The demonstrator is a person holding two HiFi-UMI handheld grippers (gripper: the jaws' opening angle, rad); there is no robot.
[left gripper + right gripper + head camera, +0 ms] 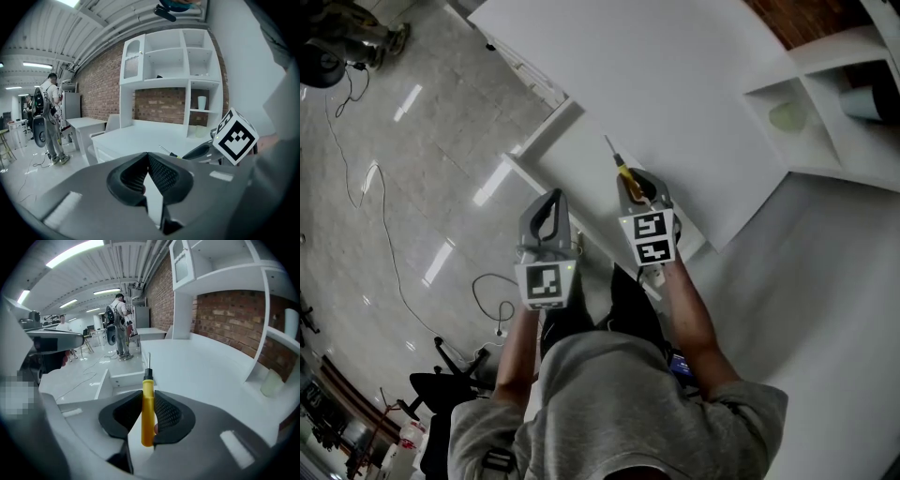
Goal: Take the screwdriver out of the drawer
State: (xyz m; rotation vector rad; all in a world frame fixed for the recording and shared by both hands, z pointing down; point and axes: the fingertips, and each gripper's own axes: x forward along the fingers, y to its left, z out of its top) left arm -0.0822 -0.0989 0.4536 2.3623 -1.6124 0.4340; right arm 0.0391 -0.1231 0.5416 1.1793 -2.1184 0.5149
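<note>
My right gripper (147,397) is shut on the yellow handle of the screwdriver (147,413), whose black collar and thin metal shaft point away over the desk. In the head view the right gripper (639,185) holds the screwdriver (626,174) above the open white drawer (530,169), at the desk's front edge. That drawer (105,380) shows below and left of the shaft in the right gripper view. My left gripper (551,201) hangs beside it to the left, shut on nothing. In the left gripper view the left gripper (148,157) has its pads together, and the screwdriver (165,150) shows beyond it.
A white desk top (656,75) runs behind the drawer, with a white shelf unit (825,103) at its far right holding a pale cup (787,117). Cables (356,178) trail over the shiny floor at the left. A person (47,117) stands far off across the room.
</note>
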